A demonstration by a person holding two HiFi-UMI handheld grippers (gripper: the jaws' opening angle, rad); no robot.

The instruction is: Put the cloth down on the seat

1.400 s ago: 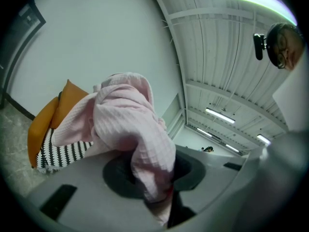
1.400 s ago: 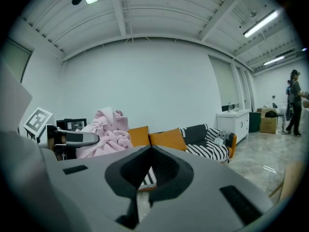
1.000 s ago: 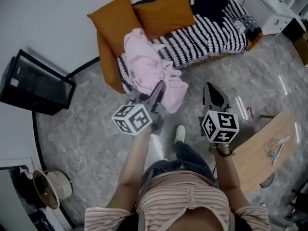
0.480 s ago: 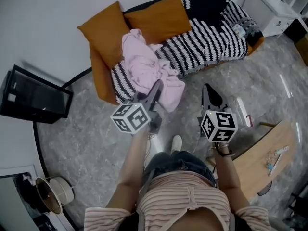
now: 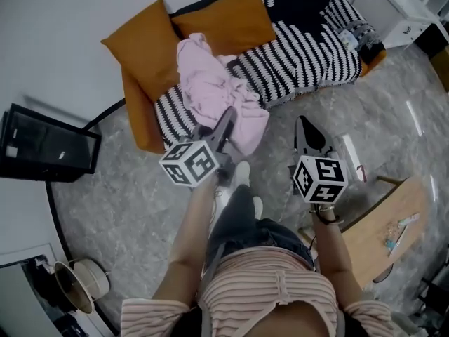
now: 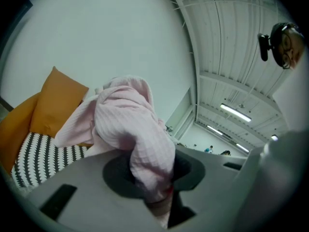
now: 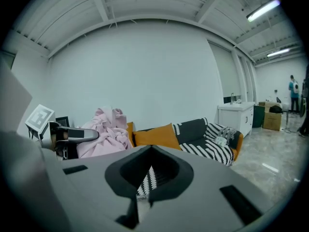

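The left gripper (image 5: 226, 120) pinches the pink cloth (image 5: 208, 83), bunched over the striped sofa (image 5: 309, 44) by the orange cushions (image 5: 210, 23), while the right gripper (image 5: 304, 126) hangs closed and empty.

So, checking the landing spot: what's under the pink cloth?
Black-and-white striped sofa seat shows around the pink waffle-weave cloth, orange cushion beside; whatever lies directly beneath is covered.

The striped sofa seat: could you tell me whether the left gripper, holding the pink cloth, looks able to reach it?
Probably yes. The left gripper, shut on the cloth, hangs near the left end of the seat, and nothing stands between them; the orange cushions lean at the back.
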